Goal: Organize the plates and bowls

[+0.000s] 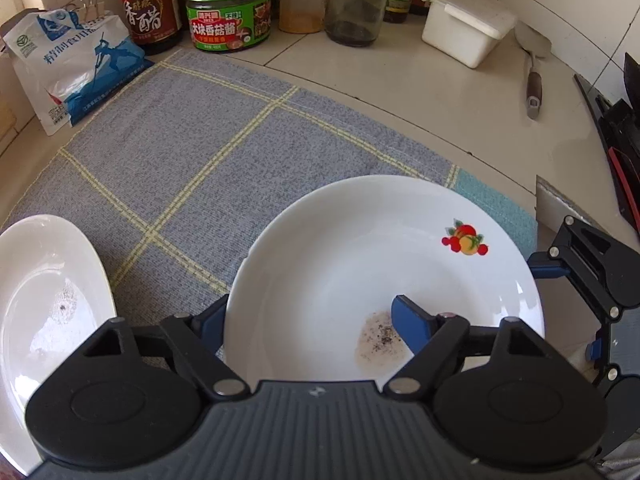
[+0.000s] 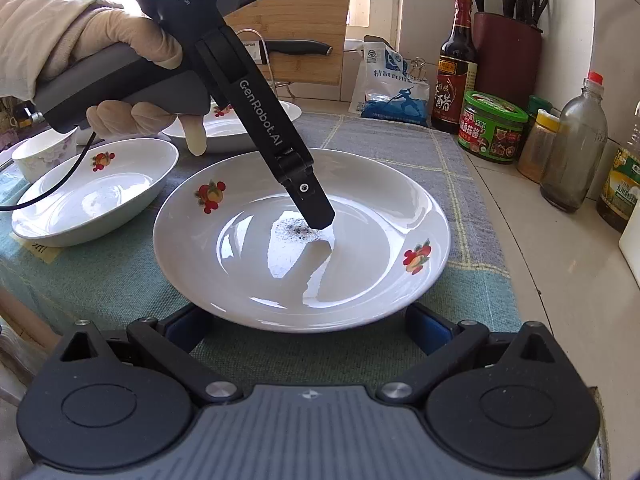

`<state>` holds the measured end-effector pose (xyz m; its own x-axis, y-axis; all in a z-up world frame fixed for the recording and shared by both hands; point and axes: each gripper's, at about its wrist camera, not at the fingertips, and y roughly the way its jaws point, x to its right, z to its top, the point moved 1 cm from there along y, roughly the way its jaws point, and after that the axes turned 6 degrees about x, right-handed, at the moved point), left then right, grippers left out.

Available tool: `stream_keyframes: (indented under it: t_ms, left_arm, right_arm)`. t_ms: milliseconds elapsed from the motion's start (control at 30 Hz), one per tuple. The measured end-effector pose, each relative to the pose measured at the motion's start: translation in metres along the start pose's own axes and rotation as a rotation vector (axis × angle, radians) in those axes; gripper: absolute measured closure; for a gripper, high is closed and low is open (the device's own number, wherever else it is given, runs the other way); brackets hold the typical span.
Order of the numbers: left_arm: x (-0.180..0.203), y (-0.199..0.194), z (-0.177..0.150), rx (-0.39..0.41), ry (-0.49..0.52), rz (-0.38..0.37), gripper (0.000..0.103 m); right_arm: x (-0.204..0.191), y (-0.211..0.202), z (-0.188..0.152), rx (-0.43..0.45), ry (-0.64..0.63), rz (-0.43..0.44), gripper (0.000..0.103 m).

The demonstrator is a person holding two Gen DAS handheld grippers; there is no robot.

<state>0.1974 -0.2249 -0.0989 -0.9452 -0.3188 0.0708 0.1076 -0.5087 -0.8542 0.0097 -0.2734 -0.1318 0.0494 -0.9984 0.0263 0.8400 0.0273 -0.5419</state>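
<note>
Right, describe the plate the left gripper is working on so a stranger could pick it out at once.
Start at the blue-grey checked cloth on the counter. The round white plate lies at its near end, closest to the right gripper, with the left gripper straddling its rim. Unlike the oval dish beside it, it is round, carries two fruit motifs and has a dark speckled stain in its middle.

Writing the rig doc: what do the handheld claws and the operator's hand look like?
Left claw: black body, grey pistol grip, white "DAS" and "GenRobot.AI" lettering, black cable trailing. Right claw: black linkage arms, silver pivot pins, blue finger pads, ribbed grey base. The hand wears a cream glove and sleeve.
</note>
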Motion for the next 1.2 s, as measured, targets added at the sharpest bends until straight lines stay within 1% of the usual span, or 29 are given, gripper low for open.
stream_keyframes:
  t_ms: [33, 200, 333, 433, 600, 767, 933, 1200]
  left_arm:
    - [-0.001, 0.001, 0.001, -0.006, 0.004, -0.006, 0.025]
    - [-0.009, 0.005, 0.004, -0.036, 0.004, -0.057, 0.026]
    - [-0.014, 0.006, 0.005, -0.05, -0.001, -0.072, 0.033]
    - [-0.017, 0.006, 0.006, -0.058, 0.0, -0.083, 0.036]
    - [-0.016, 0.005, 0.004, -0.062, 0.017, -0.086, 0.036]
    - [-0.02, 0.0, 0.005, -0.047, 0.014, -0.087, 0.036]
    - [-0.027, -0.003, 0.013, -0.016, 0.011, -0.085, 0.036]
    - [-0.041, 0.005, 0.045, 0.029, 0.02, -0.078, 0.036]
  right_arm:
    - [0.0, 0.0, 0.0, 0.001, -0.003, 0.004, 0.0]
    - [0.0, 0.002, 0.002, -0.002, -0.011, 0.013, 0.0]
    - [-0.003, 0.003, 0.004, -0.013, -0.035, 0.01, 0.0]
    - [-0.003, 0.005, 0.006, -0.034, -0.032, 0.014, 0.0]
    - [-0.003, 0.007, 0.01, -0.072, -0.036, 0.02, 0.0]
    - [-0.003, 0.007, 0.017, -0.076, -0.04, 0.021, 0.0]
    - [0.004, 0.008, 0.028, -0.067, -0.053, 0.018, 0.0]
    - [0.025, 0.024, 0.044, -0.057, -0.084, -0.012, 0.0]
